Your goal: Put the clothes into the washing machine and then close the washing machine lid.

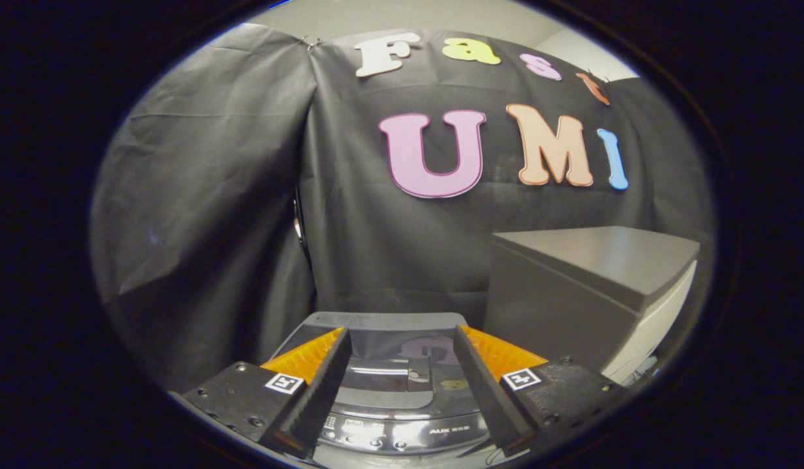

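Note:
A top-loading washing machine (395, 365) sits low, straight ahead, seen between and beyond my fingers. Its glossy dark lid (388, 381) lies flat and shut, and the control panel (402, 433) with buttons is on the near edge. My gripper (402, 335) hovers above the near part of the machine with its fingers wide apart and nothing between them. I see no clothes.
A grey box-shaped cabinet (590, 293) stands to the right of the washing machine, taller than it. Black cloth walls (232, 215) close in behind and to the left of the machine.

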